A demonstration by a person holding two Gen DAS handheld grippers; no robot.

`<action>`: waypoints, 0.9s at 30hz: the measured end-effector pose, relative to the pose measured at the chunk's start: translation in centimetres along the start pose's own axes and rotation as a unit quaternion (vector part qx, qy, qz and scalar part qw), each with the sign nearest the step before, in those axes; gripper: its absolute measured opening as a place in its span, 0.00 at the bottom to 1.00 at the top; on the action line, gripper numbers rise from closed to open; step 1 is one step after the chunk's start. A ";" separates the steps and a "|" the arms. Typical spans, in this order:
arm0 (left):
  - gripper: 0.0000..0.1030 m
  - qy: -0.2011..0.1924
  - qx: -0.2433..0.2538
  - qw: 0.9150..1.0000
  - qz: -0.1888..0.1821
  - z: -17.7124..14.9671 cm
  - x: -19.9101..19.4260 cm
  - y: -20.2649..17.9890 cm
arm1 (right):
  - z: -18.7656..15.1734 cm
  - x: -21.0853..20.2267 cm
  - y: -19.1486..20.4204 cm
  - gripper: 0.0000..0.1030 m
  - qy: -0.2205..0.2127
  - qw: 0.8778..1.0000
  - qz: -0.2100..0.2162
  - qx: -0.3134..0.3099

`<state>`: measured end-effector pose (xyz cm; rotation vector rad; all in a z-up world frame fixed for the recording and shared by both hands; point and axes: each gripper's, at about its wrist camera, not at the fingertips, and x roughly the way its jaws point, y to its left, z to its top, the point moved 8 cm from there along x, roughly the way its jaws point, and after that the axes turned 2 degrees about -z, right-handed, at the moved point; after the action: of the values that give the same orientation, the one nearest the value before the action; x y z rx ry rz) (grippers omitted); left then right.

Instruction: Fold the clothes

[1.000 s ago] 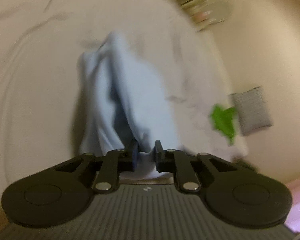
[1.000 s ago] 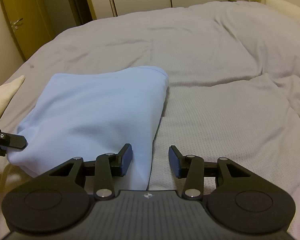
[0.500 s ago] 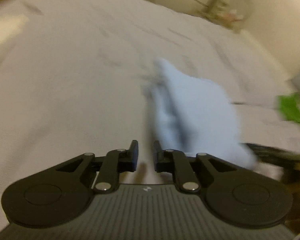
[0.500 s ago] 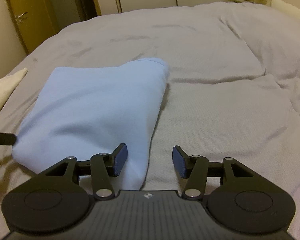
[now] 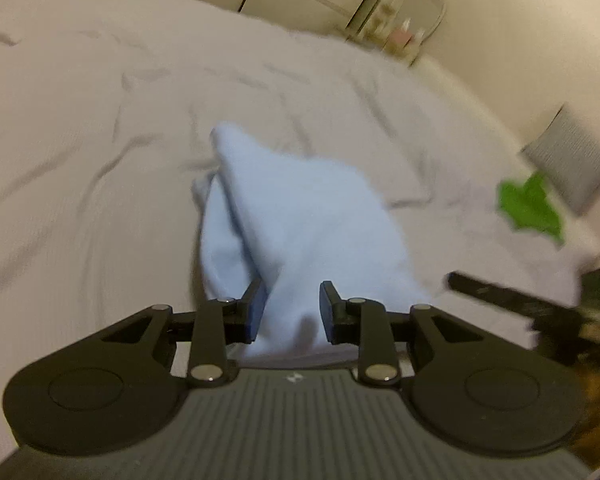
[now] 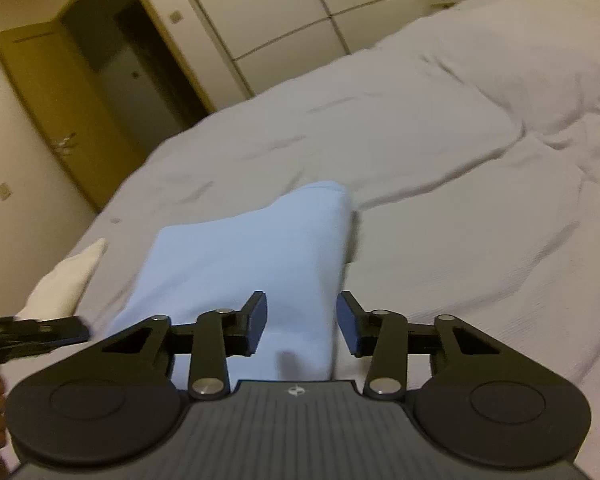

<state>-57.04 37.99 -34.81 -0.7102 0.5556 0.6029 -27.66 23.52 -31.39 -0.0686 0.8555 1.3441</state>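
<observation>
Grey bedding (image 6: 440, 152) covers a wide bed, and on it lies a folded light-blue garment (image 6: 240, 256), its long axis running away from both grippers toward the wardrobe doors (image 6: 300, 12). Both the left gripper (image 5: 293, 308) and the right gripper (image 6: 302, 322) stand with jaws apart, gripping nothing, each over the garment's near edge. Judging by this, the right gripper sits nearest the garment's right-hand folded edge, the left nearest its layered side.

- Light-blue garment (image 5: 308, 220), folded into a soft, thick bundle, lies flat on the grey bedspread (image 5: 100, 140), its layered fold edge showing along one side.
</observation>
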 end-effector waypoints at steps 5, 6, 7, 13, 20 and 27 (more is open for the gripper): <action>0.27 0.023 -0.005 0.999 0.027 -2.7 2.4 1.9 | -3.5 1.7 1.1 0.38 0.044 0.997 -0.019 -0.067; 0.26 0.023 -0.007 0.999 0.028 -2.4 2.1 1.8 | -4.1 2.0 1.1 0.38 0.048 0.996 -0.024 -0.074; 0.25 0.018 -0.007 1.000 0.024 -2.0 1.5 1.4 | -4.5 2.1 1.2 0.38 0.050 0.995 -0.028 -0.079; 0.21 -0.004 0.019 1.000 0.005 1.7 -1.6 -0.8 | -1.3 1.5 0.8 0.39 0.047 0.995 -0.024 -0.080; 0.21 0.008 0.111 0.994 0.002 7.7 2.4 -2.7 | 5.0 4.7 0.3 0.39 0.057 0.994 -0.011 -0.094; 0.17 0.061 0.099 0.993 0.022 8.9 11.1 1.6 | 9.1 12.4 0.5 0.39 0.060 0.991 0.001 -0.116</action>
<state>-48.09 48.91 -37.03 -0.5512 0.7361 0.5396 -23.78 38.44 -31.91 -0.3338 0.7953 1.4475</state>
